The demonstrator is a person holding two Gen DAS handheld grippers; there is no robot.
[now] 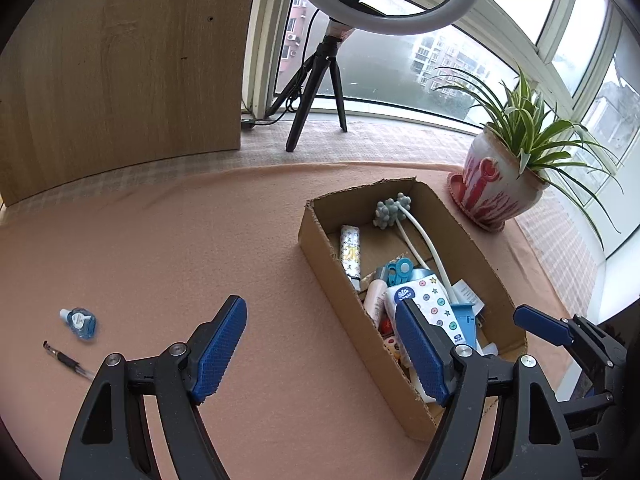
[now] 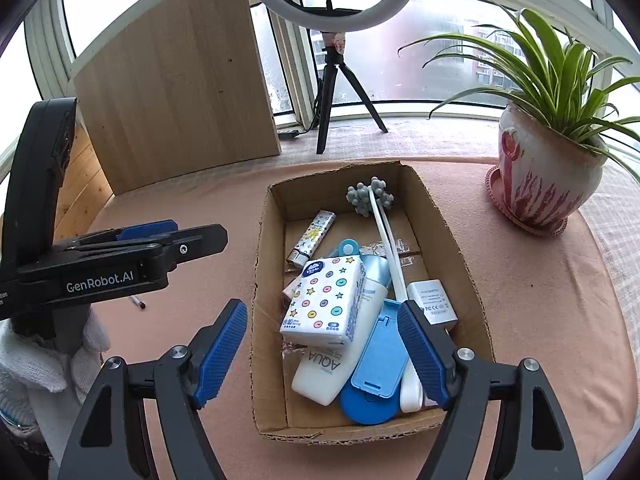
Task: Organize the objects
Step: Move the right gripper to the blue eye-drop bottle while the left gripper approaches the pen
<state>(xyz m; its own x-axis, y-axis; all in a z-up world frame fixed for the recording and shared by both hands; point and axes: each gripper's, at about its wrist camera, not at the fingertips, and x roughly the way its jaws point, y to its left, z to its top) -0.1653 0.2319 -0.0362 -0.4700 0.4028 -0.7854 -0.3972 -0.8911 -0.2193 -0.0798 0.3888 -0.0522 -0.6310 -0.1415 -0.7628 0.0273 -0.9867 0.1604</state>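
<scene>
Left gripper (image 1: 320, 354): jaws spread wide, nothing between them; hovers over the cloth beside the box's long left wall.
Right gripper (image 2: 322, 354): jaws wide and empty, poised above the near end of the box.
Box (image 2: 262, 280): open brown cardboard, corrugated, top edges torn ragged; sits at centre of the table, well filled.
Box contents: tissue pack (image 2: 326, 300), soft wrapper printed with stars and dots, lying on a smooth white tube (image 2: 324, 372); blue plastic stand (image 2: 380, 356); white charger (image 2: 432, 300), hard and square; patterned lighter (image 2: 314, 236); white flexible stalk with a knobbly grey-blue head (image 2: 370, 198) at 12 o'clock.
Still loose: small bottle (image 1: 80, 322), clear blue plastic with white cap, rounded; black pen (image 1: 66, 358), thin and slick. Both lie on the cloth at 9 o'clock in the left view, just beside each other, well apart from the box.
Table cover (image 1: 160, 240): pink felt-like cloth, soft, slightly rumpled at the far edge.
Plant pot (image 2: 540, 176): glazed ceramic, red on white, on a saucer at 2 o'clock, long drooping leaves.
Risk, pen: likely to roll or slip from ribbed pads; low profile invites snagging the cloth.
Risk, bottle: rounded body may squirt sideways if pinched off-centre.
Risk, box: the heap is high near the front; another item dropped there may slide out.
Risk, grippers: close together over the box, they could collide.
</scene>
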